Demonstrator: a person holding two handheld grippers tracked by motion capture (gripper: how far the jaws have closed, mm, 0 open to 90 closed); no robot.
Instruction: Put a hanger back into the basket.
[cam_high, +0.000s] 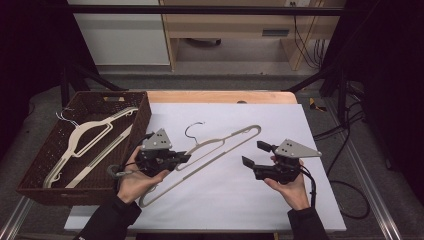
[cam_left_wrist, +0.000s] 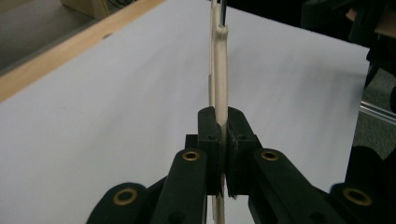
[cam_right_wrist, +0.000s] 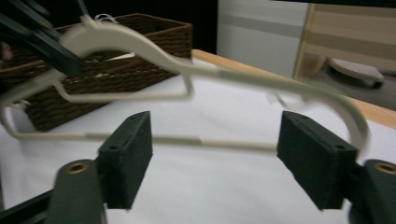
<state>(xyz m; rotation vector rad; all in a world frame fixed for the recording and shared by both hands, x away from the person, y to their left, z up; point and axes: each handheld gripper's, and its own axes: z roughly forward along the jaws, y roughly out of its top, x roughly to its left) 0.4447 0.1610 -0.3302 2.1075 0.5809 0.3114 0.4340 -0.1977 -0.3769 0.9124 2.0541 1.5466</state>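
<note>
Hanger (cam_high: 220, 145) is lying across the white sheet (cam_high: 225, 200) near its left edge in the high view, beside the basket (cam_high: 142, 120). Left gripper (cam_left_wrist: 223, 140) is pinching its cream bar in the left gripper view. Right gripper (cam_right_wrist: 215, 154) is standing spread, clear of it, in the right gripper view.

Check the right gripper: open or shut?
Open. The right gripper has its jaws spread wide in its own view, pads clear of the cream hanger beyond them; the left gripper clamps that hanger.
</note>
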